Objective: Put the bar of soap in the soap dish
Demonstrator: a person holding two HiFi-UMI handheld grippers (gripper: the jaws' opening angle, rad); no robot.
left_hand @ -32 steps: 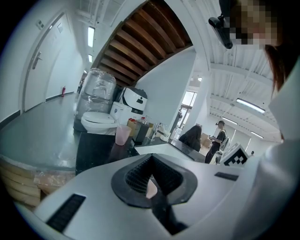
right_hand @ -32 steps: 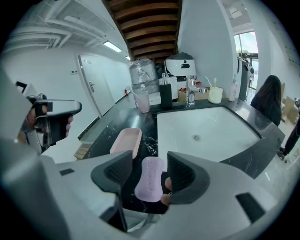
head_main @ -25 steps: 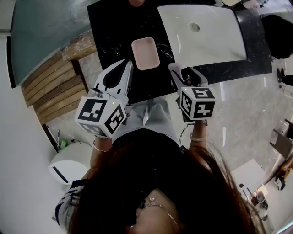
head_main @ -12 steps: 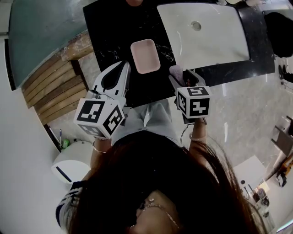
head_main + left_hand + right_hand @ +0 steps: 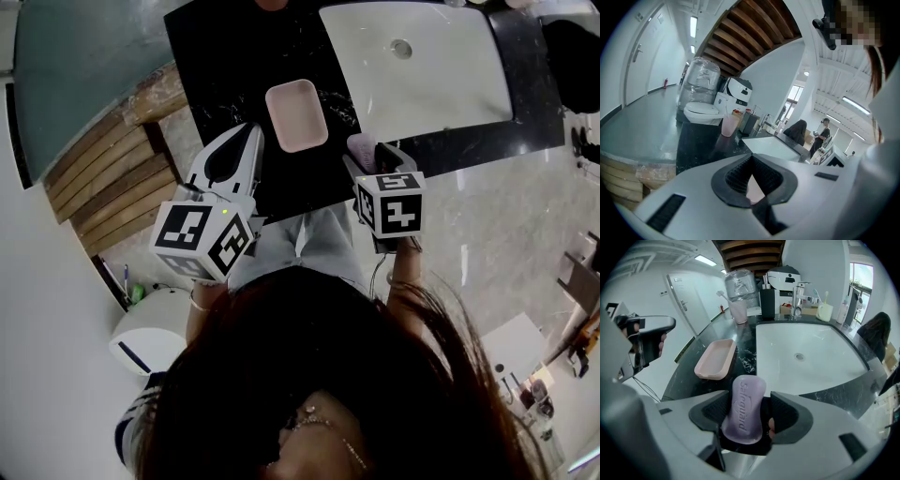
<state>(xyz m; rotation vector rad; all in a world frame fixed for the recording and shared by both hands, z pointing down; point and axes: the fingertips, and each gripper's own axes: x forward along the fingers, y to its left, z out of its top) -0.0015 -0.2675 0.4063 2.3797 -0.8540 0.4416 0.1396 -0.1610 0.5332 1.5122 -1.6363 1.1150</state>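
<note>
Lilac bar of soap (image 5: 746,404): sits lengthwise between the pads of the right gripper (image 5: 751,401), at the near edge of the black marble counter (image 5: 225,66), in front of the white sink (image 5: 806,357).

Right gripper: pointed steeply down. Its jaws have just been opening and now stand wide on either side of the soap. A dark gap shows along the soap's right side, so the grip is released, not clenched.

Pink soap dish (image 5: 715,359): on the counter just left of the sink, beyond the soap and apart from it.

Left gripper (image 5: 750,158): jaws clenched tip to tip with nothing caught between them. In the head view it is over the counter's near edge, left of the dish.

Pink cup (image 5: 739,311): at the back of the counter.
</note>
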